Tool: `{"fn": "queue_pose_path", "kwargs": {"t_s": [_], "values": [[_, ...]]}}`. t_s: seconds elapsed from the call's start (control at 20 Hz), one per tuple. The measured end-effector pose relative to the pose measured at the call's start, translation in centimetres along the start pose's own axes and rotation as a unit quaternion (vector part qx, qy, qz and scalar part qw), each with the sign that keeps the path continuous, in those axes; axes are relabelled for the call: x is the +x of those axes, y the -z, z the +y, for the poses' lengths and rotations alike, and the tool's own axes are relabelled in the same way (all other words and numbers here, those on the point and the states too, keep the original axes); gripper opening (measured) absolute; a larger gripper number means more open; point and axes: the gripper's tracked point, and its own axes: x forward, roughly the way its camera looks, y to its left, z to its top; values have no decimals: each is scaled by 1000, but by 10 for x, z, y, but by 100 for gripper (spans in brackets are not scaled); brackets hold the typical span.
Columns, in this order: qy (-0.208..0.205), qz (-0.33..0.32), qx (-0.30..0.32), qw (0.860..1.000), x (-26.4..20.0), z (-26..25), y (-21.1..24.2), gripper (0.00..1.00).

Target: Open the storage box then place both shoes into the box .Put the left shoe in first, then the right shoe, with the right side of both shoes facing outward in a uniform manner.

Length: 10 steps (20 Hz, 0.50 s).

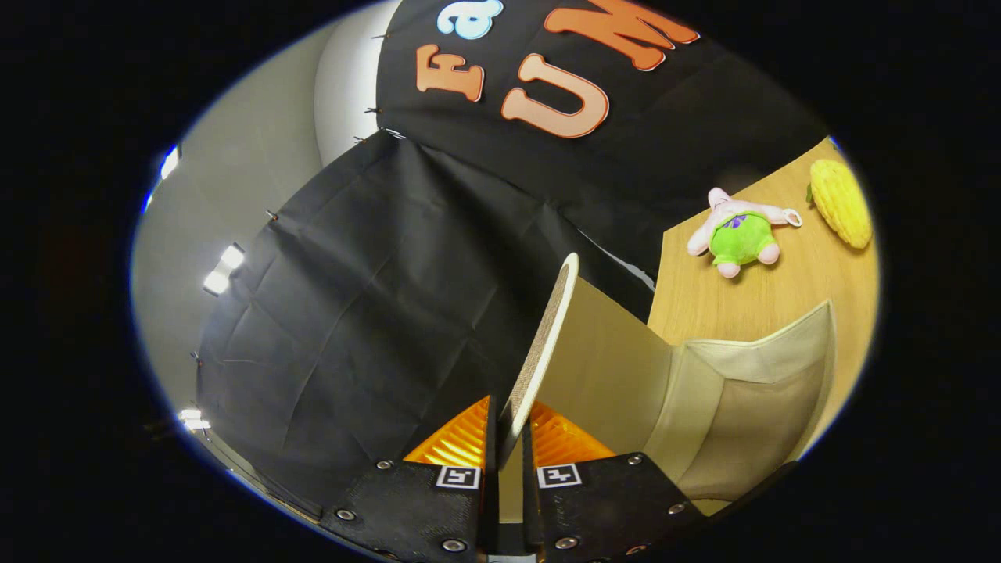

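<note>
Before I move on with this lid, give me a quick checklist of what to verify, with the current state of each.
1. Grip on lid: gripper is shut on the box lid, fingers pinching its edge. Ok.
2. Lid raised: lid stands swung up off the storage box. Ok.
3. Box interior clear: the part visible looks empty; the bottom is hidden. Cannot tell.
4. Shoes located: cannot tell.
5. Clutter clear of box: plush toy and yellow toy lie apart on the table, beyond the box. Ok.

Recording booth, black cloth wall (pixel 375 297), wooden table (pixel 782 289), ceiling lights (pixel 223 270)
</note>
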Motion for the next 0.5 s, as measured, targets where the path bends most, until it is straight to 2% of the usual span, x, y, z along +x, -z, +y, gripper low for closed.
{"fn": "queue_pose_path", "kwargs": {"t_s": [0.1,0.25,0.3,0.35,0.4,0.5], "values": [[4,-1,3,1000,21,-1,7,13],[13,-2,4,1000,42,-7,18,19],[19,-3,3,1000,48,-11,20,30],[31,2,4,999,56,-17,24,36],[51,7,2,999,62,-28,28,47],[74,20,0,997,70,-44,32,62]]}}
